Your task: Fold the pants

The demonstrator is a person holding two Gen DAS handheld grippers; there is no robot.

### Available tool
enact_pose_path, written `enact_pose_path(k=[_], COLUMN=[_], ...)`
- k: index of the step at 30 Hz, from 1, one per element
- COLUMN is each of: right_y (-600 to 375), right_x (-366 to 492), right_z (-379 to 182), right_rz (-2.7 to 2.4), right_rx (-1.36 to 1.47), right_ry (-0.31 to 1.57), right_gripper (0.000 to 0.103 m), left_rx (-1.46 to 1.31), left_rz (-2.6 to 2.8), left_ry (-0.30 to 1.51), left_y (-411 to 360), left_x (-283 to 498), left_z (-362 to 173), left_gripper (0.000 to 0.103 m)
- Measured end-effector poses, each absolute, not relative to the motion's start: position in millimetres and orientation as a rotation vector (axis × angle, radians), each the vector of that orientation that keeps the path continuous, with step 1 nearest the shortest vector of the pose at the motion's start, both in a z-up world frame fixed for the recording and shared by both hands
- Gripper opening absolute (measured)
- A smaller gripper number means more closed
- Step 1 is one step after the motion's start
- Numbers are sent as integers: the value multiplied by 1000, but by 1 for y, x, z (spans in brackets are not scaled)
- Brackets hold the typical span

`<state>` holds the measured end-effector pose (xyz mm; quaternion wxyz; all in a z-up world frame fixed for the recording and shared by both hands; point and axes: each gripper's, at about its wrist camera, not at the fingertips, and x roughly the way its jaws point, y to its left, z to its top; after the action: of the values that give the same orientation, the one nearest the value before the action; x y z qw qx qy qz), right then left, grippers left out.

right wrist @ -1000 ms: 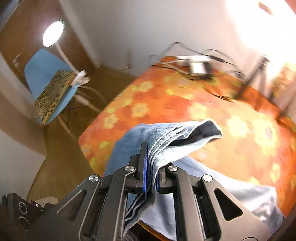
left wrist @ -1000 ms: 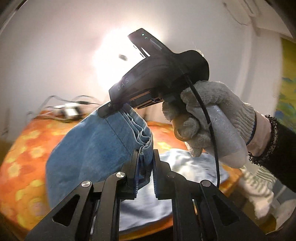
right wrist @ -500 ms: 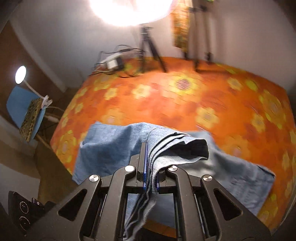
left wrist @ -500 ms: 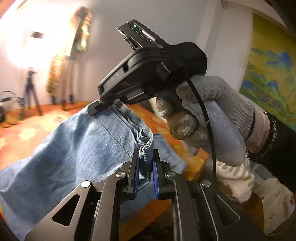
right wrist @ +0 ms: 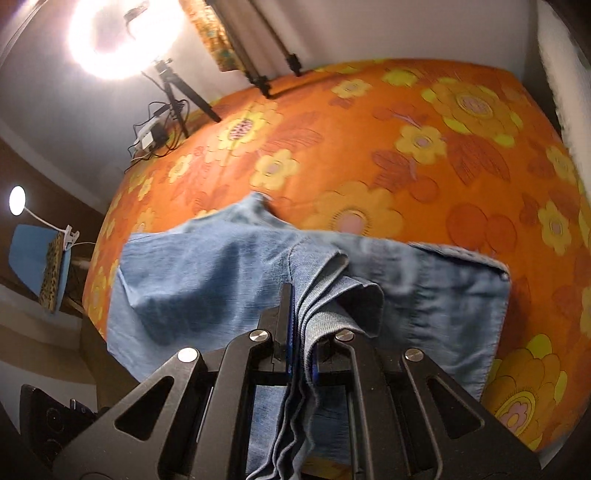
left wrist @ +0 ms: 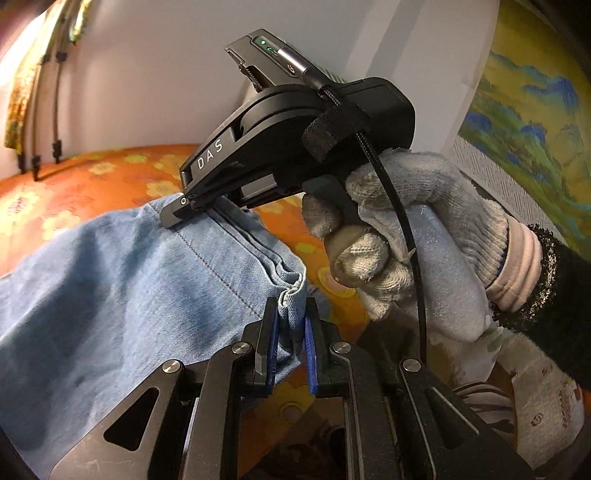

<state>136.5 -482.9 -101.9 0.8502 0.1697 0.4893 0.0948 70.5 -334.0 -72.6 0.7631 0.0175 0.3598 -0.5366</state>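
1. Both grippers have swung across the orange flowered bed cover [right wrist: 424, 122] over the last second, carrying the gathered edge of the light blue denim pants [right wrist: 207, 280] with them. The right wrist view, which looked at the blue chair [right wrist: 33, 258] side, now looks down over the middle of the bed.
2. More denim now lies flat on the cover, spread to the left and right of the lifted edge. I judge the fold to be about halfway carried over, with the edge not yet laid down.
3. The left gripper [left wrist: 290, 347] has its jaws closed on a bunched stack of the denim edge, layers showing between the blue pads.
4. The right gripper [right wrist: 301, 345], held by the white knitted glove [left wrist: 424, 236], is likewise clamped on several layers, which hang down below its fingers.
5. Compared with half a second ago, the ring light [right wrist: 122, 33] and black tripod [right wrist: 184, 99] sit farther to the left.
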Motion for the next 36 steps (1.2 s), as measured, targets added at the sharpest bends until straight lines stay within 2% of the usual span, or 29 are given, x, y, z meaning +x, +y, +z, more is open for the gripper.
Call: enact_pose_path(k=[15,19,22,28,32,36], right_y=[-520,-528,-529,-522,-503,-516], right_x=[141,136,134,143,129,130], right_z=[-137,-139,-137,-133,-96,-110], right_rz=[331,443,480,408,429,351], right_rx=[576,698,734,755,546,590], right_ry=[1006,964,942,923,860,982], right_gripper=[10,23,24,25,25,31], left_rx=[86,106,107,27,52,104], left_rz=[-1186,-1203,-1209,-1217,-1219,-1221], left_ry=[825,798,784,771,758,821], left_y=[-353,-349,-349,-334,-332,-347], left_x=[67,57,56,61,58,57], left_z=[-80,-86,-83,-74,-75,-92], left_gripper=[11,11,11,11,11,11])
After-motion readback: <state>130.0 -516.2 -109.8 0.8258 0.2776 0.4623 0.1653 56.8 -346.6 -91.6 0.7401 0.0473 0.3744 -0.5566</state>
